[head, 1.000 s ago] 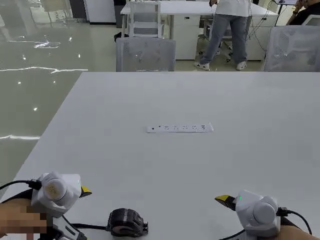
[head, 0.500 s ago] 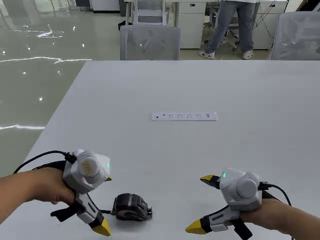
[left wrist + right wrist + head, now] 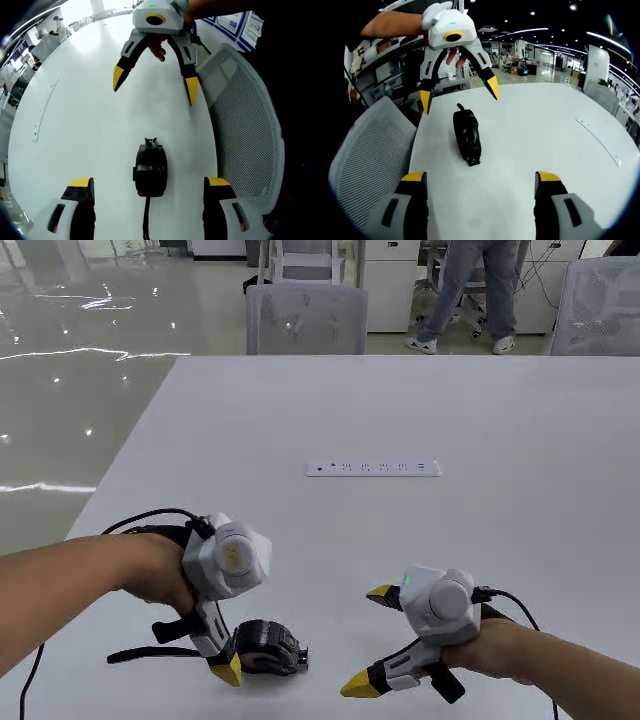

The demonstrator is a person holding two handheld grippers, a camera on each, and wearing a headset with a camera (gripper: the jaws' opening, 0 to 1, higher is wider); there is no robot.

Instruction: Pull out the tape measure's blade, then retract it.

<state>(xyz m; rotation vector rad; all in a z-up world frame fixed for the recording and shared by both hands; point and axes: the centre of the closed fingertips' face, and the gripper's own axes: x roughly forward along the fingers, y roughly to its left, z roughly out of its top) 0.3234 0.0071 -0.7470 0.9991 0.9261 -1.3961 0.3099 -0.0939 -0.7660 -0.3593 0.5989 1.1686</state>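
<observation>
Tape measure lies near the table's near edge, blade in.
Left gripper spread wide, jaws either side of it, not touching, holding nothing. Right gripper just right of it, also wide, empty, facing it. Power strip farther back, mid-table.

The squat black tape measure lies on a plain white tabletop. The left gripper and the right gripper each have a white housing and black jaws tipped in yellow. A small green light glows on the right one's housing. The slim power strip is white. The mesh-backed chair is pale grey with a fine net pattern, and the glossy floor is grey-green.
</observation>
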